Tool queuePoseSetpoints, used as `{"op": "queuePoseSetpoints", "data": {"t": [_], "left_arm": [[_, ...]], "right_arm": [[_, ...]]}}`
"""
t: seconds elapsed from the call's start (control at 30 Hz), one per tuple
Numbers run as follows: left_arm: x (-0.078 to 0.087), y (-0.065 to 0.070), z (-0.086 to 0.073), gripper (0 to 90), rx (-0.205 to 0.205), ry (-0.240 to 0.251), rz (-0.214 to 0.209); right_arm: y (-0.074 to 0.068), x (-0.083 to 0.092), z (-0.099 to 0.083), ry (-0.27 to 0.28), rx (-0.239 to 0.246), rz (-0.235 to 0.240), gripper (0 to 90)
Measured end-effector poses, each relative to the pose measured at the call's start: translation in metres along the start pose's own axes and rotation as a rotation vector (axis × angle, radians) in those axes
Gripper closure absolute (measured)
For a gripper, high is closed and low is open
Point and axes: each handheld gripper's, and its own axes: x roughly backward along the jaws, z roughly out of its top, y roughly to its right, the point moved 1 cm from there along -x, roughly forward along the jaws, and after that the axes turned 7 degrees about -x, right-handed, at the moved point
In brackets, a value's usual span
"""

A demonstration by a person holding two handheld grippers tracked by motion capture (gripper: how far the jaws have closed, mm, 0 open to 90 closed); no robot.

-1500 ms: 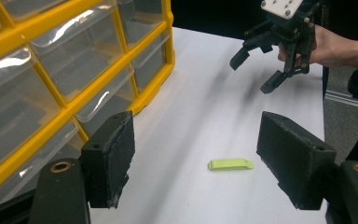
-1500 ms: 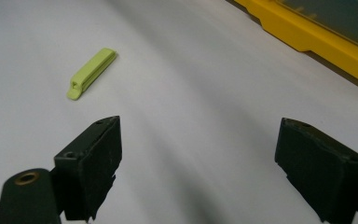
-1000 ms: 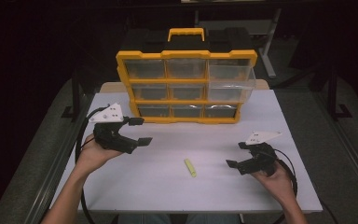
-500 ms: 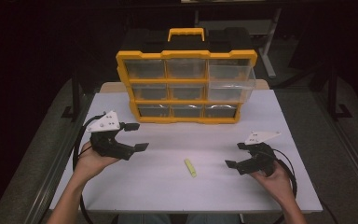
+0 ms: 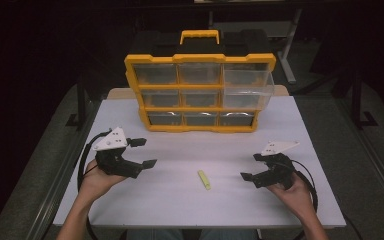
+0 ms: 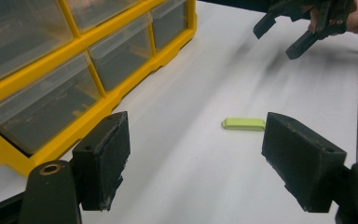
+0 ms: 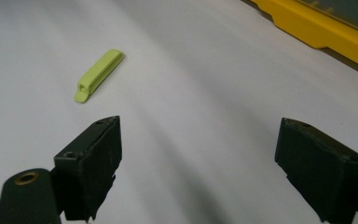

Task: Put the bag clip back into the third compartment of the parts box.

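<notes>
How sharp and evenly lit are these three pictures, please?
High view: the white rectangular table is bright, its surroundings nearly black. Left gripper view: the small yellow-green plastic clip is sharp, while the tabletop beyond shows streaky blur. Right gripper view: the yellow plastic drawer organiser is soft, with streaks on the tabletop.

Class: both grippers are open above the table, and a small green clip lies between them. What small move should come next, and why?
Probably the right gripper should ease toward the green clip and straddle it. Its jaws stand wide open, the clip lies flat and untouched on the white table, and the left gripper hovers farther off.
</notes>
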Motion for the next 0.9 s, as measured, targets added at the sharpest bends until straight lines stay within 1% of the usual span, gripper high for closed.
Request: {"op": "queuePoseSetpoints", "data": {"t": [0.03,0.07,0.1,0.13,0.2,0.23,0.27,0.3,0.37,0.4,0.47,0.5,0.53,0.57,0.6,0.63,0.73,0.77,0.8,0.87,0.9], "left_arm": [[-0.001,0.001,-0.002,23.3,0.016,0.006,0.000],[-0.001,0.002,-0.004,23.3,0.014,0.003,0.001],[0.000,0.001,-0.005,23.2,0.007,-0.014,-0.001],[-0.001,0.002,-0.007,23.2,0.014,-0.007,0.002],[-0.002,0.003,-0.010,23.1,0.014,-0.008,0.000],[-0.002,0.003,-0.012,23.0,0.012,-0.009,0.002],[-0.002,0.004,-0.013,23.0,0.017,-0.010,0.003],[-0.003,0.005,-0.014,22.9,0.011,-0.009,0.006],[-0.002,0.006,-0.017,22.8,0.014,-0.014,0.006],[-0.002,0.007,-0.018,22.8,0.019,-0.004,0.009],[0.000,0.007,-0.021,22.7,0.019,-0.007,0.009],[0.000,0.008,-0.022,22.7,0.027,-0.006,0.011],[0.002,0.008,-0.023,22.7,0.024,-0.008,0.012],[0.002,0.009,-0.024,22.7,0.027,0.000,0.013],[0.003,0.009,-0.026,22.6,0.023,-0.007,0.015],[0.003,0.010,-0.027,22.6,0.028,0.002,0.016],[0.004,0.011,-0.031,22.3,0.024,-0.005,0.020],[0.003,0.012,-0.032,22.3,0.027,0.003,0.020],[0.003,0.013,-0.033,22.3,0.019,-0.004,0.023],[0.004,0.013,-0.035,22.2,0.019,-0.012,0.026],[0.004,0.013,-0.036,22.0,0.019,-0.005,0.026]], "right_arm": [[0.000,0.000,0.000,0.000,0.003,0.000,13.8],[-0.001,0.000,0.001,-0.004,-0.004,0.002,13.8],[-0.001,-0.001,0.001,-0.002,0.000,0.002,13.8],[-0.002,-0.002,0.001,-0.007,0.002,0.001,13.9],[-0.003,-0.003,0.002,-0.020,0.002,0.001,13.8],[-0.005,-0.004,0.003,-0.024,-0.005,0.004,13.9],[-0.006,-0.004,0.004,-0.023,-0.004,0.010,13.8],[-0.007,-0.004,0.004,-0.025,0.002,0.013,13.8],[-0.010,-0.005,0.006,-0.025,0.006,0.016,13.8],[-0.011,-0.005,0.007,-0.024,0.002,0.020,13.8],[-0.013,-0.006,0.010,-0.024,0.009,0.026,13.8],[-0.014,-0.006,0.011,-0.028,0.000,0.031,13.9],[-0.016,-0.007,0.013,-0.034,-0.002,0.031,13.9],[-0.017,-0.008,0.014,-0.037,-0.002,0.033,13.9],[-0.019,-0.009,0.015,-0.042,0.004,0.037,13.9],[-0.021,-0.010,0.017,-0.043,0.008,0.038,13.9],[-0.028,-0.014,0.022,-0.053,0.024,0.047,14.8],[-0.031,-0.015,0.024,-0.059,0.024,0.045,14.9],[-0.033,-0.017,0.026,-0.066,0.029,0.048,14.9],[-0.038,-0.019,0.030,-0.071,0.040,0.052,15.0],[-0.041,-0.020,0.032,-0.074,0.038,0.055,15.3]]}}
